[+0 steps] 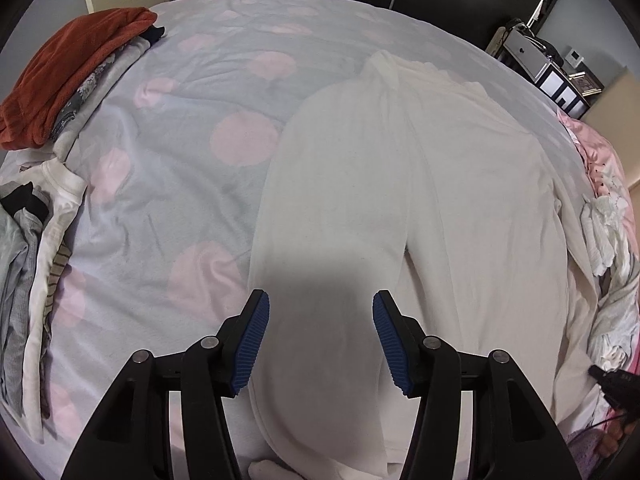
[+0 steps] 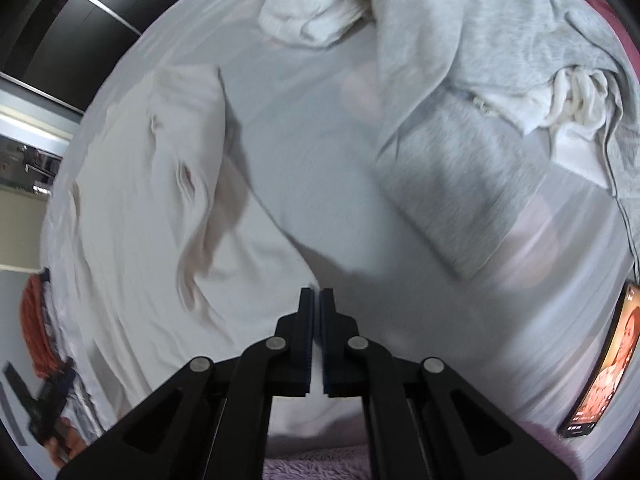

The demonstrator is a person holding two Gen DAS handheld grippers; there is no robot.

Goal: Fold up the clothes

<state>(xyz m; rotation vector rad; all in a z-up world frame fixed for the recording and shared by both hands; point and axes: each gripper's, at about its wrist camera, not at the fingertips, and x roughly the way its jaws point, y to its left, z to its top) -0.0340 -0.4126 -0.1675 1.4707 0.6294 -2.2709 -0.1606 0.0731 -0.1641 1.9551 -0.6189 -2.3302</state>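
On the bed [image 1: 168, 168] | white trousers [image 1: 360, 184] lie flat | left gripper [image 1: 321, 340] spread wide above them | right gripper [image 2: 316, 336] pinched together, holding nothing

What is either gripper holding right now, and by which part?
Nothing. The left gripper is open above the white garment; the right gripper is shut with no cloth visible between its pads.

Matt cream cloth trousers [image 1: 400, 184], ribbed blue pads [image 1: 250, 344] probably rubber, fuzzy rust-red fleece [image 1: 68, 72], glossy phone [image 2: 608, 364]

I'm seeing cream-white trousers [image 1: 360, 184] on a pale grey bedsheet [image 1: 168, 168] with pink dots, plus a rust-orange sweater [image 1: 72, 68].
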